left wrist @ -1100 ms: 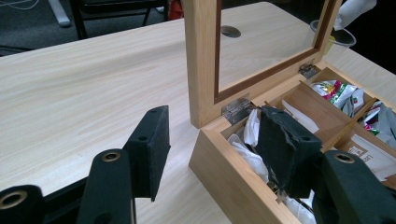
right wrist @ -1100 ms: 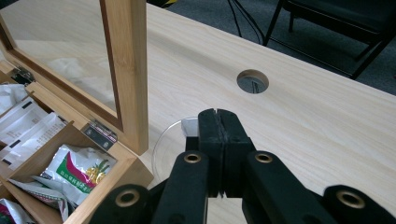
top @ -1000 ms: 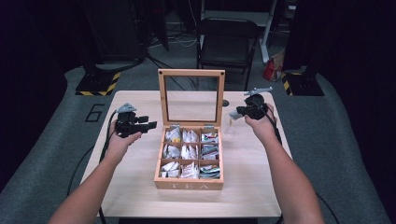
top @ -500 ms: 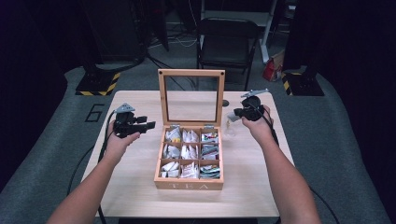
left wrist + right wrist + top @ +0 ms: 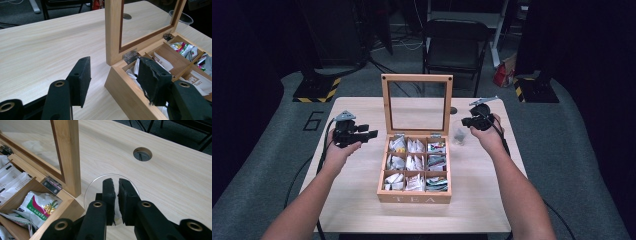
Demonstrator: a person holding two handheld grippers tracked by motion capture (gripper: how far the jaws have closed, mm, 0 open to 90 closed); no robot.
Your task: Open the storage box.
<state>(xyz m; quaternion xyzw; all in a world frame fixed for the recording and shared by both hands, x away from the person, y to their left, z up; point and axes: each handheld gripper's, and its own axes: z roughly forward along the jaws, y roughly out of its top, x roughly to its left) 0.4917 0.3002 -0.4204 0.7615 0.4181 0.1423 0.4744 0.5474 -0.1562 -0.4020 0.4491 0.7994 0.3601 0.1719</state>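
Your right hand-held gripper (image 5: 115,195) hangs over the clear plastic cup (image 5: 100,182), which stands on the surface (image 5: 362,200) just beside the tea box's (image 5: 414,198) back right corner. Its jaws have just been opening; a narrow gap shows, nothing pinched. Your left hand-held gripper (image 5: 113,80) stands spread, empty, at the box's left rear corner, near the upright lid (image 5: 417,78).
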